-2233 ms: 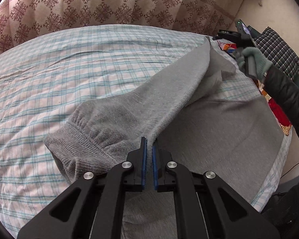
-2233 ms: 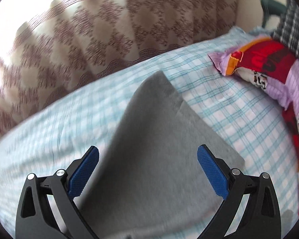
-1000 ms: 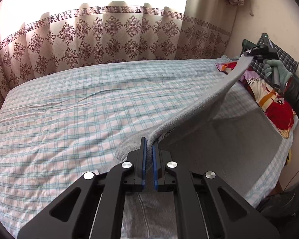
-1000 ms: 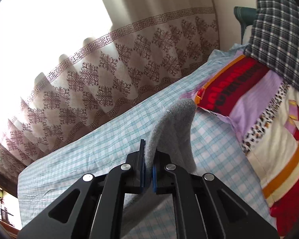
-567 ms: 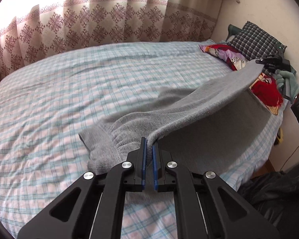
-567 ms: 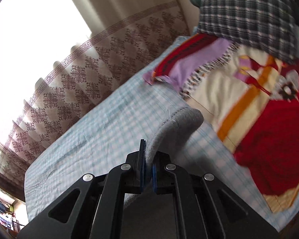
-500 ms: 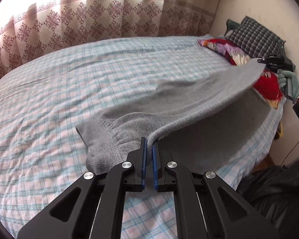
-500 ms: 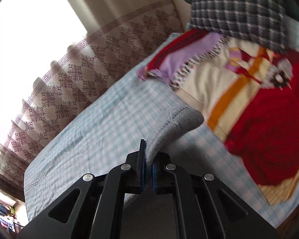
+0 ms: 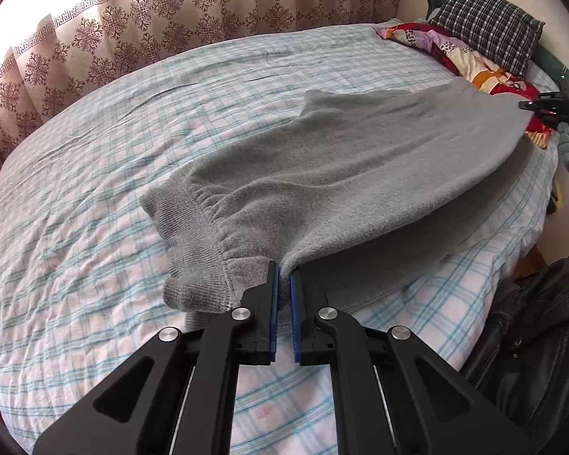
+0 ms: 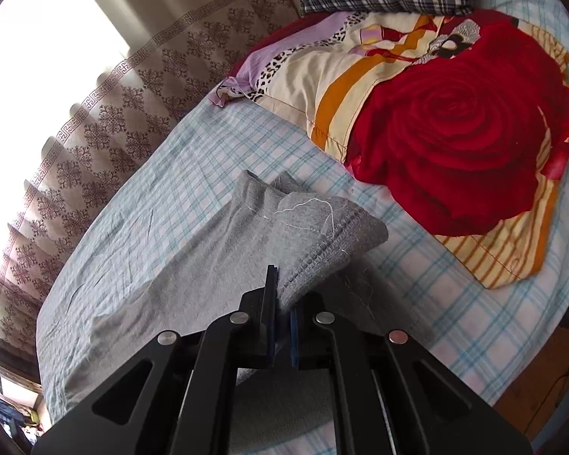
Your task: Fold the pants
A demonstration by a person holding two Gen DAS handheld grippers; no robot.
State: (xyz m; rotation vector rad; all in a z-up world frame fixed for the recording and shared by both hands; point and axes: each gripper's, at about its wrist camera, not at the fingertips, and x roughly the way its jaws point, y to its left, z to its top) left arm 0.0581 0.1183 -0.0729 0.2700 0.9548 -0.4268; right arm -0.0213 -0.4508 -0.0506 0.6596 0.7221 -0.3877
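On the plaid bed [image 9: 95, 174] | grey pants [image 9: 360, 174] are lying half-lifted | left gripper [image 9: 282, 276] is pinching the waistband edge | right gripper [image 10: 282, 303] is clamping the hem, keeping the upper leg taut for laying over the lower.

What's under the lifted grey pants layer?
Under the grey pants top layer: a lower grey layer on the checked bedsheet. How far that layer reaches beneath is covered.
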